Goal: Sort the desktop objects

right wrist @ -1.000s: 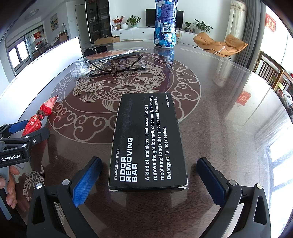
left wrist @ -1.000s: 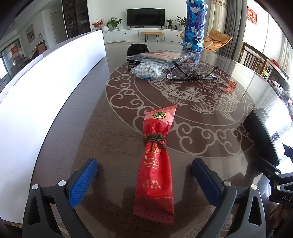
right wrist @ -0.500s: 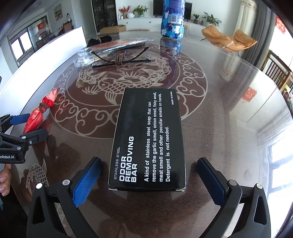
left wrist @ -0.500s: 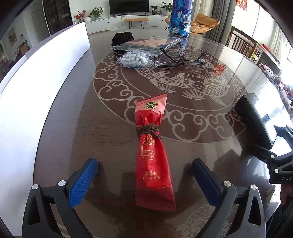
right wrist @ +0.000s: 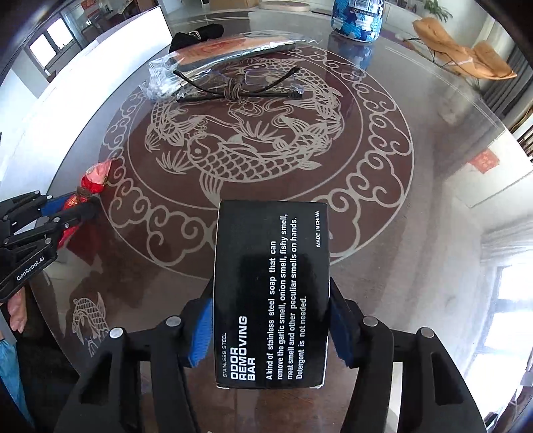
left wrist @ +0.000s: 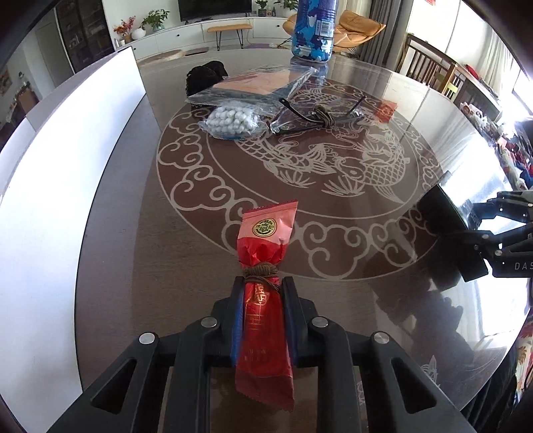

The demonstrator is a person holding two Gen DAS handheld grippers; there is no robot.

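My left gripper (left wrist: 261, 289) is shut on a red snack packet (left wrist: 265, 299) tied with brown cord, gripped just below the knot and lifted off the table. My right gripper (right wrist: 271, 299) is shut on a black box (right wrist: 271, 293) printed "ODOR REMOVING BAR", its blue pads pressing both long sides, held above the table. The packet and left gripper also show at the left of the right wrist view (right wrist: 90, 190). The box and right gripper show at the right edge of the left wrist view (left wrist: 449, 226).
On the far side of the patterned glass table (left wrist: 333, 166) lie a bag of white beads (left wrist: 233, 121), tied glasses (left wrist: 319, 115), a flat plastic-wrapped pack (left wrist: 260, 83), a black cloth (left wrist: 206, 75) and a blue can (left wrist: 314, 30). A white board (left wrist: 50, 186) runs along the left.
Both grippers have closed: the left on the red packet, the right on the black box. Both views now sit higher above the table with the objects lifted.
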